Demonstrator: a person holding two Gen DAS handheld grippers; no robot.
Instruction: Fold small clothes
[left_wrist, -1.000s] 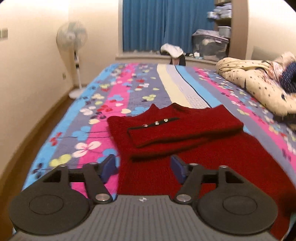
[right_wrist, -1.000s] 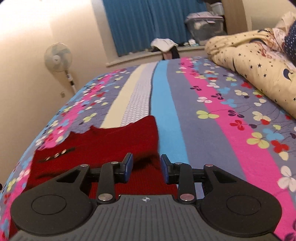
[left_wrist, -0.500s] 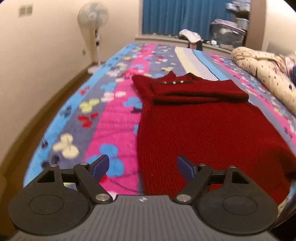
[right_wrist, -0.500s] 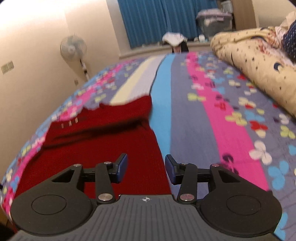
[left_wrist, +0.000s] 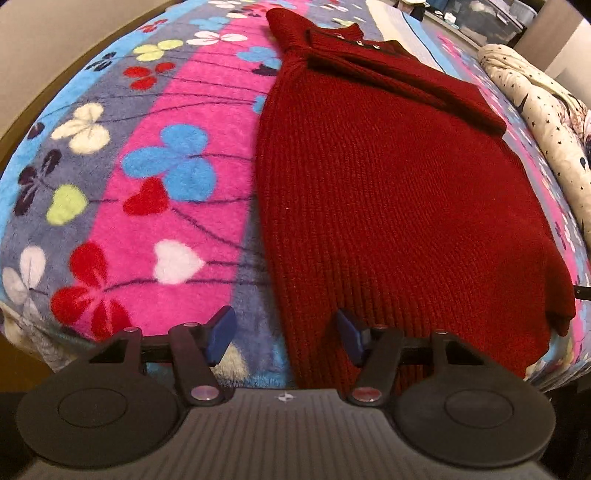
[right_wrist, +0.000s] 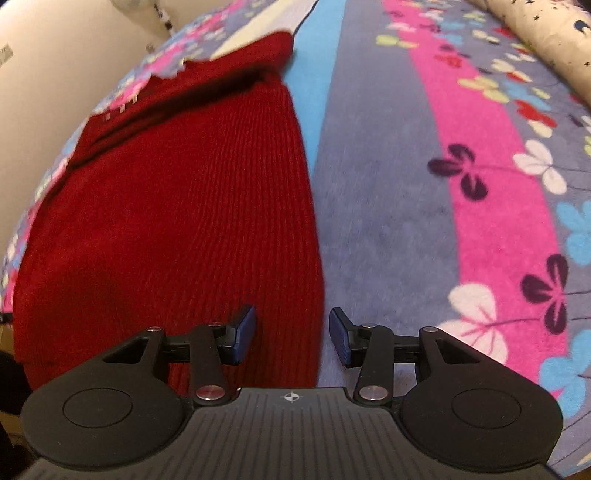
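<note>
— Two grippers, left first?
— Left gripper (left_wrist: 284, 338), jaws wide, holding nothing, straddles the red sweater's (left_wrist: 388, 192) left hem edge on the floral blanket (left_wrist: 147, 166).
— Right?
— Right gripper (right_wrist: 292, 339), jaws parted, empty, straddles the right hem edge.

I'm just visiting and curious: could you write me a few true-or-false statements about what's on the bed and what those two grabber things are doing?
1. The red sweater lies flat on the flowered blanket. True.
2. The left hand-held gripper is clamped on the sweater. False: its jaws stand open, holding nothing.
3. A sleeve is folded across the sweater's chest. True.
4. The right hand-held gripper is shut. False: it is open, over the sweater's right edge.
5. The sweater is blue. False: it is dark red.
</note>
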